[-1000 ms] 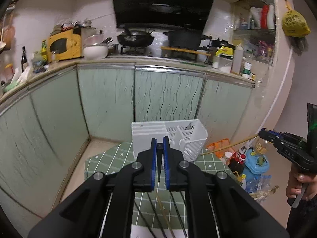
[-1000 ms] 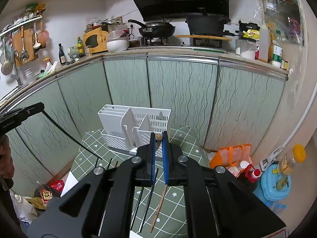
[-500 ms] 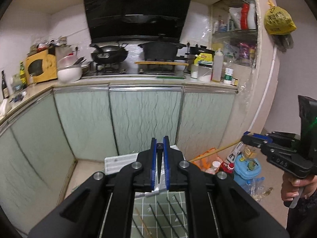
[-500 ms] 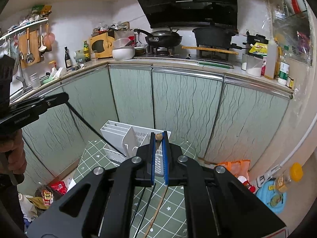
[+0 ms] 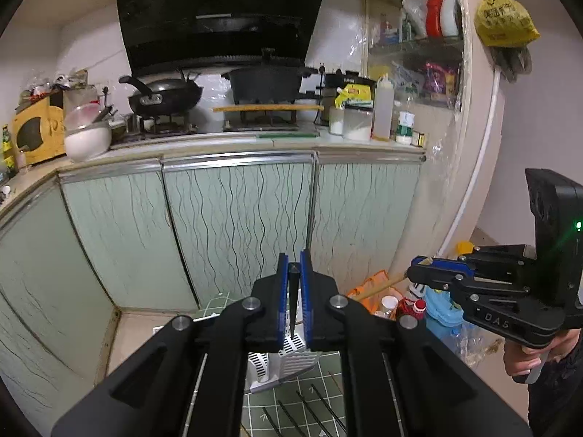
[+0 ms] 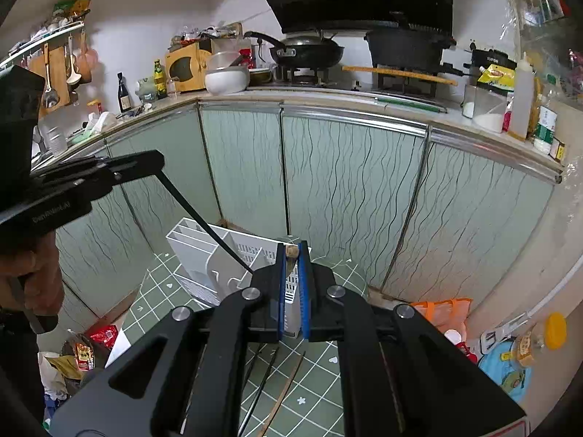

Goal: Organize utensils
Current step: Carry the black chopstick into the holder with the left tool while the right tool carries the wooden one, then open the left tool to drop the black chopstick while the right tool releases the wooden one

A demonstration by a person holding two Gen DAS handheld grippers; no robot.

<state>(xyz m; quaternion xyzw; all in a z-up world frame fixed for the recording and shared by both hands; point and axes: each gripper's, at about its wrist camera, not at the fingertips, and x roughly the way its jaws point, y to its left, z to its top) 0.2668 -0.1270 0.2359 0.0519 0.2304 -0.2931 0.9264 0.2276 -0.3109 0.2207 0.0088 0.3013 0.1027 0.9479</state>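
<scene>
My left gripper [image 5: 293, 263] is shut on a black chopstick [image 5: 292, 298] that points down between its blue pads. My right gripper [image 6: 292, 249] is shut on a wooden chopstick [image 6: 290, 255]. The right wrist view shows the left gripper [image 6: 155, 163] at the left, its black chopstick [image 6: 204, 224] slanting down over the white slotted utensil caddy [image 6: 193, 255]. In the left wrist view the right gripper [image 5: 417, 273] is at the right, its wooden chopstick [image 5: 377, 287] sticking out leftward. The caddy [image 5: 291, 358] stands on a green grid mat [image 6: 317, 393]. Loose black chopsticks [image 5: 309, 411] and a wooden one [image 6: 288, 389] lie on the mat.
Green cabinet doors [image 5: 237, 225] wall in the floor corner behind the caddy. An orange bag [image 6: 441, 313], bottles and a blue container [image 5: 441, 309] crowd the floor at the right. Snack packets [image 6: 87, 349] lie at the left. Pans sit on the stove [image 5: 164, 94] above.
Both grippers have lifted and drawn back from the caddy, each keeping its chopstick. The caddy has sunk lower in both views, and the left view has swung right along the cabinets.
</scene>
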